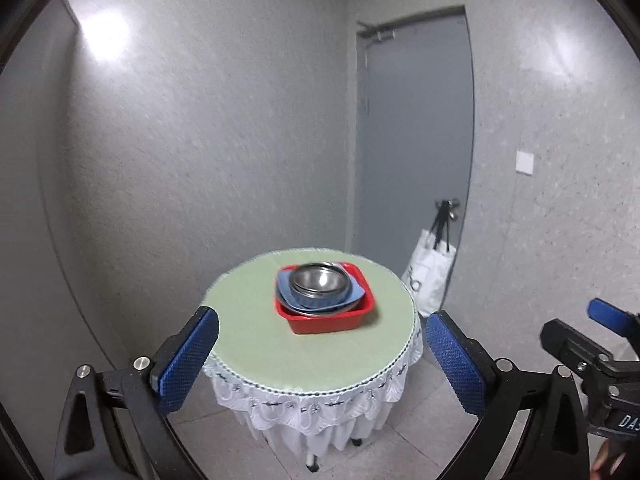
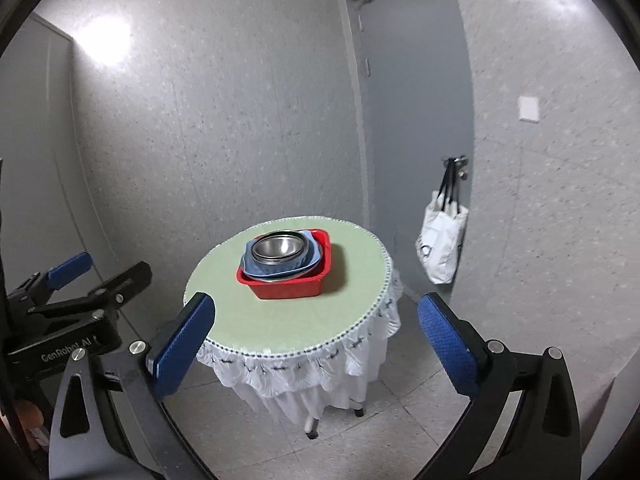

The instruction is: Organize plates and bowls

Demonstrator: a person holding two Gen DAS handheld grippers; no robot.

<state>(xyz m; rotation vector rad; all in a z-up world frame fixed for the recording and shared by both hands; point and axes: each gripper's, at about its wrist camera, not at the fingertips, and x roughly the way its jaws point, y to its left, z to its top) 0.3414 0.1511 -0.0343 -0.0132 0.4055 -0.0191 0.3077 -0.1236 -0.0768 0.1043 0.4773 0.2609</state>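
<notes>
Scene: we see a round worktop [image 1: 248, 320] with a pale green top and a white frilled skirt, standing in a grey room near a door [image 1: 416, 128].
Location of load: a red basin [image 1: 326, 316] sits near the centre of the worktop; a blue plate [image 1: 352, 289] lies in it, and a steel bowl [image 1: 318, 278] rests on top of the stack. Further plates may lie beneath; we cannot count them.
Left hand-held gripper [image 1: 322, 362]: released, jaws spread wide, holding nothing, well short of the basin.
Right hand-held gripper [image 2: 316, 344]: likewise released and empty, also well apart from the stack.
Handling, steel bowl: we judge it rigid, light and smooth. The polished wall is likely to slip under the pads.
Grasp point, steel bowl: we recommend pinching the rim [image 2: 298, 249], one finger inside and one outside, on the side nearest the approaching hand-held gripper.
Handling, blue plate: we judge it stiff plastic, light, not fragile. Its edge overhangs the bowl base, which offers a clear lip to grip.
Handling, red basin: we judge it slightly flexible plastic; its wall may bow if squeezed while loaded.
Sequence advice: we lift the bowl first, since it pins the plates below.
Risk: the stack looks tilted, so a sideways pull may drag it.
</notes>
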